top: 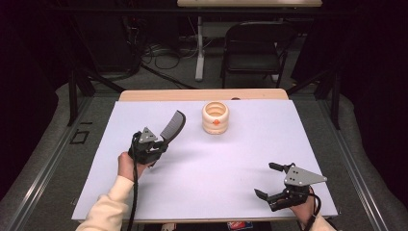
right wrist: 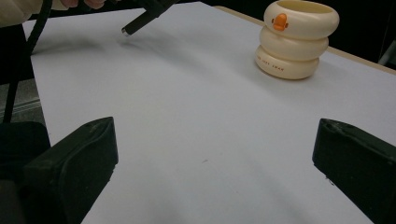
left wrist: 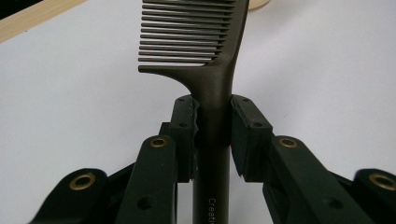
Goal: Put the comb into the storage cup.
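The right gripper point(top: 266, 179) is nearest, low on the white mat point(top: 240, 159) at about 4 o'clock. A hand point(top: 308, 211) holds it from below. Its two black jaws are wide apart, and there is nothing between them. A grey plate sits on top of it. In the right gripper view, bare mat lies between the two jaws.

A bit farther up, at about 9 o'clock on the mat, is the left gripper point(top: 161, 142). A hand point(top: 127, 163) in a cream sleeve point(top: 108, 209) holds it, and a black cable point(top: 133, 202) hangs down from it. Its jaws are clamped on the comb point(top: 172, 126). The comb is dark grey. It sticks out of the gripper toward 1 o'clock, up off the mat. In the left gripper view, the two pads point(left wrist: 187, 133) press on the handle of the comb point(left wrist: 210, 93) from both sides. The teeth point to the left there. Tiny white letters are on the handle, but they are too small to read.

Farther still, near 12 o'clock on the mat, stands the cup point(top: 215, 117). It is cream and looks like three fat rings stacked up. It has a small orange mark on its front. It stands upright, well apart from the comb.

Past the mat is the wooden table edge point(top: 202, 94). Beyond that, on the floor, are a dark folding chair point(top: 255, 48) and some cables point(top: 163, 53).
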Tool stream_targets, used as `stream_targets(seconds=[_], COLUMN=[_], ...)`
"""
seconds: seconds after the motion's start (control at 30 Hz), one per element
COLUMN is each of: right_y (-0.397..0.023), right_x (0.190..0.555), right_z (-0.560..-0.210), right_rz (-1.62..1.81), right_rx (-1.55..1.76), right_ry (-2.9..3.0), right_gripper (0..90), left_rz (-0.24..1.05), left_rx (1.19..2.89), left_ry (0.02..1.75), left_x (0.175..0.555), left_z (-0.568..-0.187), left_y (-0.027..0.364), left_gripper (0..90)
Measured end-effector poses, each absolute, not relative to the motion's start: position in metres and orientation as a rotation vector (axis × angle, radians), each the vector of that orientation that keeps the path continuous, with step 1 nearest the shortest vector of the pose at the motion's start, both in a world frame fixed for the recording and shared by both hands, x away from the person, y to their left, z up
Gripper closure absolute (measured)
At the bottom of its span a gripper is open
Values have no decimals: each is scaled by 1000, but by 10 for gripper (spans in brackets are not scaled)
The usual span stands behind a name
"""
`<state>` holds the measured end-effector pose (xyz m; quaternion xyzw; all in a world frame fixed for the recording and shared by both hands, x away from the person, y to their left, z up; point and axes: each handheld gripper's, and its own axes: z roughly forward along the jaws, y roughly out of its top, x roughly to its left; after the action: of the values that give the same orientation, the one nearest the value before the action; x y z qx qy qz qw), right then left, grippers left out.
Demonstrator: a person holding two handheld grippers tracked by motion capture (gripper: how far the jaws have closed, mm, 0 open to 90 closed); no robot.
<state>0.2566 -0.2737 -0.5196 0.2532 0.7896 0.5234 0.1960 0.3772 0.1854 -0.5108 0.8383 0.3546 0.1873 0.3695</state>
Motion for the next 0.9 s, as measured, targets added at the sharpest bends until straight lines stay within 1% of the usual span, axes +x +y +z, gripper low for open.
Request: stream_targets(seconds=[0.9], right_y=[-271], right_x=[259], right_z=[-521], right_rz=[1459], right_rx=[707], right_ry=[2227], right_gripper=[0], left_rz=[486], left_rx=[2024], left_ry=[907], left_x=[386], left_z=[-508], left_y=[181], left_gripper=[723])
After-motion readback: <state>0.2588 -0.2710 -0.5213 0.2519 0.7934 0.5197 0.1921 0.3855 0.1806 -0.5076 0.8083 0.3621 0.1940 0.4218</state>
